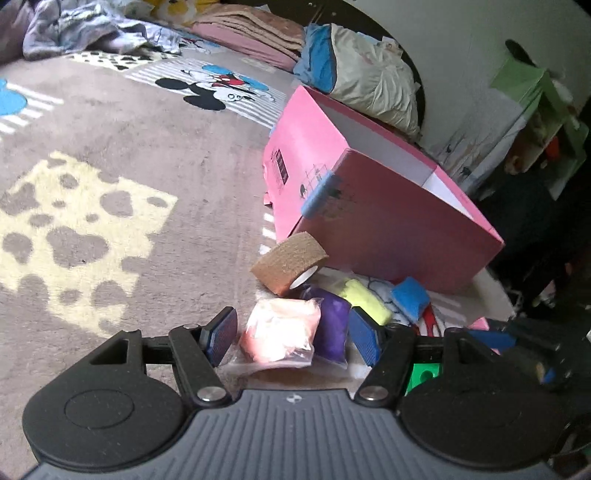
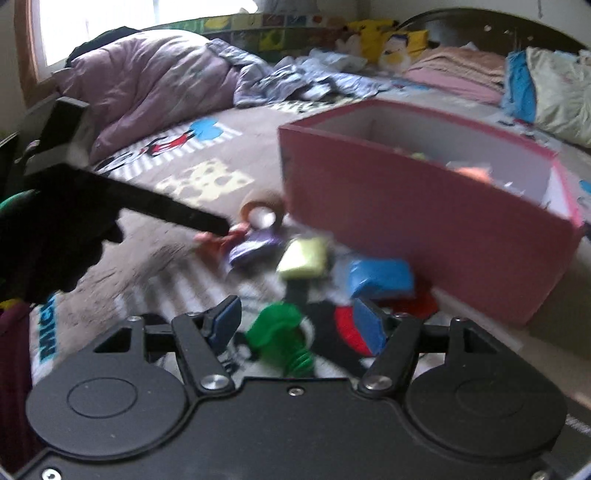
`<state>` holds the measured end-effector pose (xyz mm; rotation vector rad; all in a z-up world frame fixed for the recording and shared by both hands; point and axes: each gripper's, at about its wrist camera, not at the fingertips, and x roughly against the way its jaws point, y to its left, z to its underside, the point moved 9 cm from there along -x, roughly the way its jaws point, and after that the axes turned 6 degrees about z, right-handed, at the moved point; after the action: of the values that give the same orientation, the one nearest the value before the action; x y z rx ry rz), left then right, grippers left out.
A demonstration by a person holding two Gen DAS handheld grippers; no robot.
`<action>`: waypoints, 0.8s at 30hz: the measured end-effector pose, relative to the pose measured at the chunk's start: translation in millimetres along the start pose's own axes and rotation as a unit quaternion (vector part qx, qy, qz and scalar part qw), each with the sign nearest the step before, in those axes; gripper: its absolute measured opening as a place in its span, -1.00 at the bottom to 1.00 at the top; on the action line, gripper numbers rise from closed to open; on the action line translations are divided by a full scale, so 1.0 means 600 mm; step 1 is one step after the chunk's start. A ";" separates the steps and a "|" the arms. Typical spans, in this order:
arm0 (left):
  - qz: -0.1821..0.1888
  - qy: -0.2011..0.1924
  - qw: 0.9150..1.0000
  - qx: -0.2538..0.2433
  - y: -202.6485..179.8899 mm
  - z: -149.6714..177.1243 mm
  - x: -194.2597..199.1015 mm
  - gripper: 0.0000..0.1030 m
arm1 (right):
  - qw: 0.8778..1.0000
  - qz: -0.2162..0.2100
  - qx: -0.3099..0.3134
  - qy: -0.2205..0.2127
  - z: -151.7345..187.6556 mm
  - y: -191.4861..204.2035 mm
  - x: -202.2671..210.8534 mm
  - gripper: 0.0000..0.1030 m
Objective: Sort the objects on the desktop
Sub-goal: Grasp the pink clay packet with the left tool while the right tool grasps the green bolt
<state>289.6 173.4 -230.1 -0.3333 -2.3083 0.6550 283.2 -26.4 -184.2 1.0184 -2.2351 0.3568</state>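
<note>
My left gripper (image 1: 293, 338) is open, its blue pads on either side of a pink clay bag (image 1: 280, 338) and a purple clay bag (image 1: 332, 326) lying on the blanket. Beyond them lie a brown tape roll (image 1: 290, 264), a yellow clay bag (image 1: 365, 301) and a blue clay bag (image 1: 410, 297). An open pink box (image 1: 373, 218) stands behind them. My right gripper (image 2: 297, 326) is open, with a green toy bolt (image 2: 282, 334) between its fingers. The right wrist view is blurred. It shows the left gripper (image 2: 218, 225) reaching to the pink bag (image 2: 218, 240).
Everything lies on a grey cartoon-print blanket (image 1: 129, 158) on a bed. A purple duvet (image 2: 155, 88), crumpled clothes (image 1: 92, 29), folded pink blankets (image 1: 255, 33) and a pillow (image 1: 373, 81) lie along the far edge. The pink box (image 2: 436, 218) holds a few items.
</note>
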 end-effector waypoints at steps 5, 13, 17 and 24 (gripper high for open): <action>0.026 0.000 0.999 0.032 0.018 0.000 -0.011 0.27 | 0.999 -0.014 0.040 0.012 0.005 0.027 -0.011 0.30; 0.005 0.009 1.000 -0.016 0.009 0.009 -0.013 -0.01 | 0.995 -0.008 0.095 0.019 0.009 0.054 -0.022 0.29; -0.003 0.005 1.000 -0.016 0.006 0.015 -0.005 -0.15 | 0.995 -0.003 0.098 0.024 0.015 0.057 -0.028 0.22; -0.019 -0.007 1.000 -0.017 -0.004 0.015 0.014 -0.19 | 0.997 0.000 0.067 0.041 0.023 0.054 -0.041 -0.25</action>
<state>277.0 171.6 -229.8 -0.3015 -2.3360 0.6021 264.9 2.5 -210.0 1.0533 -2.1620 0.5449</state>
